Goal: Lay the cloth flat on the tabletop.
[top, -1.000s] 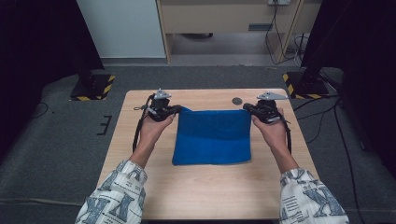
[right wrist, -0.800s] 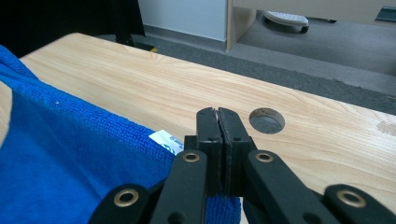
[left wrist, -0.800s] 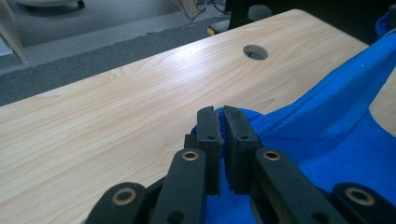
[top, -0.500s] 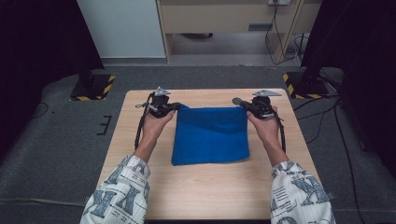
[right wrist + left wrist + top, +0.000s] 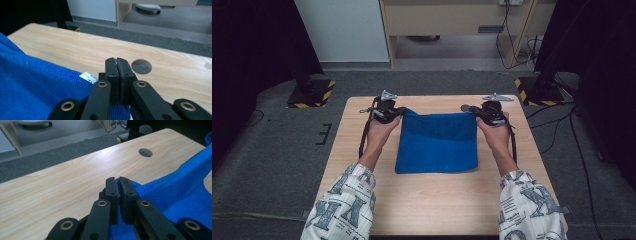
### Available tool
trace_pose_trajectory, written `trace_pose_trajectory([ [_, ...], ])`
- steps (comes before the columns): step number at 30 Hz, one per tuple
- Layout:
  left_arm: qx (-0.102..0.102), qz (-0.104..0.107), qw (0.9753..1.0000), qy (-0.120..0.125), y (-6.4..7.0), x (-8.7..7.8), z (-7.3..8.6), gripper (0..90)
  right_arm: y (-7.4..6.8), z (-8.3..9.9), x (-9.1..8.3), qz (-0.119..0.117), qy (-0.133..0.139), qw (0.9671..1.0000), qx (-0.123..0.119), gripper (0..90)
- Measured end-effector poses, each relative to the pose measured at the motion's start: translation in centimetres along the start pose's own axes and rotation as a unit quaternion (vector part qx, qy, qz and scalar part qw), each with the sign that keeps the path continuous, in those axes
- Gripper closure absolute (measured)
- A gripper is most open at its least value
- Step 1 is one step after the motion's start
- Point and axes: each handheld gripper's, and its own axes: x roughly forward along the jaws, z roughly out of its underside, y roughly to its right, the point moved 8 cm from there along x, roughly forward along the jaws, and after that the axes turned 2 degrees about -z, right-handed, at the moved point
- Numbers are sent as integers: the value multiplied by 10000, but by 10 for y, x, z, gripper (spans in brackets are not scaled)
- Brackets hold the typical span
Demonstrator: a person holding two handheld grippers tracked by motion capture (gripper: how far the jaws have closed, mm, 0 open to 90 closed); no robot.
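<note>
A blue cloth (image 5: pixel 437 142) lies folded on the wooden table (image 5: pixel 437 200), its far edge held up off the surface. My left gripper (image 5: pixel 398 112) is shut on the cloth's far left corner; in the left gripper view the jaws (image 5: pixel 119 182) pinch the blue cloth (image 5: pixel 175 195), which runs off to the right. My right gripper (image 5: pixel 477 113) is shut on the far right corner. In the right gripper view the jaws (image 5: pixel 116 61) are closed over the cloth (image 5: pixel 37 87), with a small white label (image 5: pixel 87 77) on its edge beside them.
A round hole in the tabletop (image 5: pixel 465 108) sits just past the right gripper, also seen as the hole (image 5: pixel 141 66) and the hole (image 5: pixel 145 152). Beyond the table's far edge are grey carpet, a cabinet (image 5: pixel 452 20) and black stands with striped bases (image 5: pixel 532 92).
My right gripper has moved left and slightly away with its corner, so the cloth's far edge is shorter and slack. The left gripper has barely shifted.
</note>
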Motion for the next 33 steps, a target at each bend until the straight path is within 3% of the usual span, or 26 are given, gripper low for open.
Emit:
trace_pose_trajectory([
  [11,-184,-173,9997,31,-23,9,6,861,-2,-6,25,-106,120,9997,165,886],
  [19,-325,-200,9993,-51,-32,22,15,859,-2,-2,43,46,-91,9999,117,883],
  [20,-372,-194,9991,31,-33,25,14,848,-1,-2,44,53,-74,9999,117,862],
  [21,-420,-186,9989,83,-33,27,14,665,2,-3,48,90,-17,9997,231,615],
  [22,-471,-190,9986,122,-34,30,15,665,2,-3,48,90,-17,9997,231,615],
  [23,-455,-259,9986,122,-34,31,15,554,5,-3,49,283,-7,9994,201,484],
  [25,-416,-349,9984,160,-35,29,13,515,9,-4,46,555,59,9984,102,366],
  [28,-407,-410,9980,260,-36,22,8,423,11,-4,37,716,108,9974,-20,304],
  [33,-280,-409,9987,153,-31,8,5,425,13,0,25,691,68,9976,-7,308],
])
